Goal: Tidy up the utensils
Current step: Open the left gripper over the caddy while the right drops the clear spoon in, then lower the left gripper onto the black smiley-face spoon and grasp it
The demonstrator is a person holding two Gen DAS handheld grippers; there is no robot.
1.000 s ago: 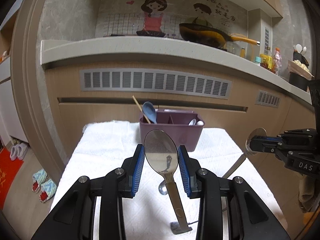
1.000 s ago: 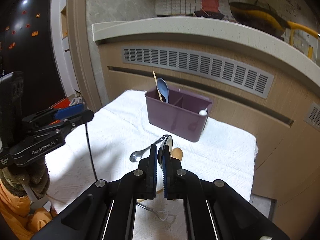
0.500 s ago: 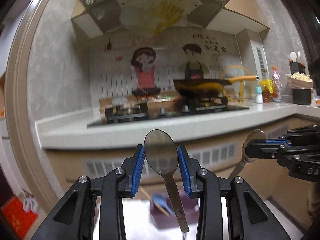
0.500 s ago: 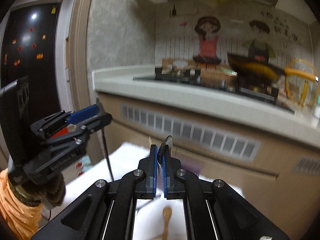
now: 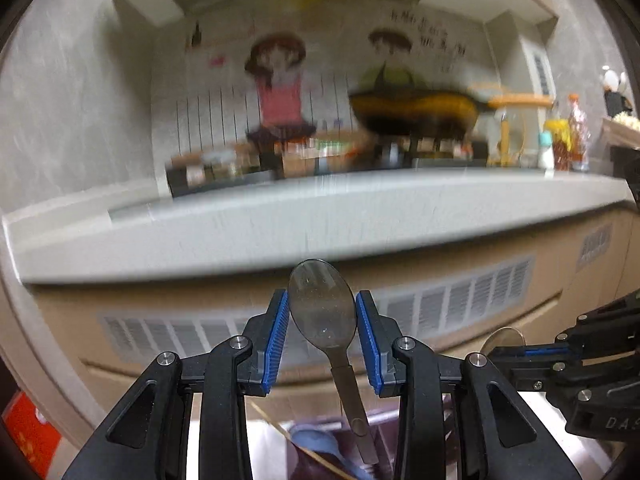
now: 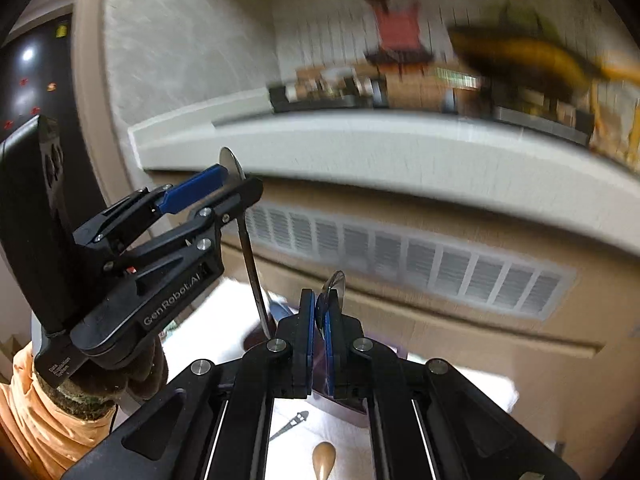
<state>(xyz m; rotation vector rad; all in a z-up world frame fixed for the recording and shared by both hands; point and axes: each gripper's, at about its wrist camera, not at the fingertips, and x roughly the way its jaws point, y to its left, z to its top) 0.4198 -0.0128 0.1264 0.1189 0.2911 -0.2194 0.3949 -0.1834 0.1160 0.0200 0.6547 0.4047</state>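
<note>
Left gripper (image 5: pixel 322 338) pinches a large metal spoon (image 5: pixel 322 312) by the bowl, handle hanging down. Right gripper (image 6: pixel 319 314) is pressed onto a second spoon's bowl (image 6: pixel 334 286), above the purple caddy (image 6: pixel 340 394).

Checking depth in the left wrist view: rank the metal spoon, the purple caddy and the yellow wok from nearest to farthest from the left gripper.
1. Metal spoon, between the left gripper's pads.
2. Purple caddy, just beyond, bottom of view.
3. Yellow wok, on the counter, upper right.
</note>
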